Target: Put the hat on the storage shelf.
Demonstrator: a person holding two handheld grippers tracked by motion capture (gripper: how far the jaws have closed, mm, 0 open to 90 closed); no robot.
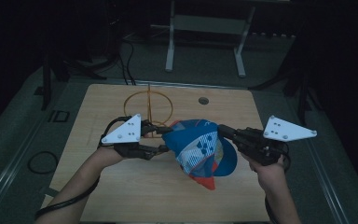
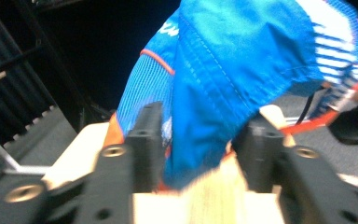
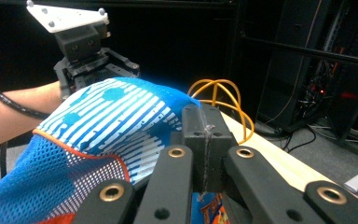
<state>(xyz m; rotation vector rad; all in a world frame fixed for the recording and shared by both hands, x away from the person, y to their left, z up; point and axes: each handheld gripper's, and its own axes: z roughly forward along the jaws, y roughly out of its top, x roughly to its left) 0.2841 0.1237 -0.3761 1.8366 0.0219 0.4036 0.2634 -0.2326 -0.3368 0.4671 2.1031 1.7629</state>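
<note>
I have a wooden table under the high camera, dark room around it, grey floor beyond.

Held above the table's middle: a blue cap with white stripes and dots, mesh panels and orange trim, hanging between my two grippers and off the surface.

Behind it on the table stands an orange wire stand, a ring on an upright, just behind my left gripper.

Right gripper: jaws pressed together, blue fabric pinched at their base on the cap's right edge.

Left gripper: jaws apart, with a fold of the cap hanging down between them. Whether either jaw presses the fabric I cannot tell; the left gripper view is blurred there.

Risks, as I judge them: the cap seems to hang mainly from the right pinch, so it may swing or slip free if that thin bite gives. If I close the left on a loose fold it could bunch rather than grip. Mesh could snag on the wire stand if I move back.

Writing: white lettering on the cap in the left gripper view, and some orange print below the right jaws, both too blurred to read.
</note>
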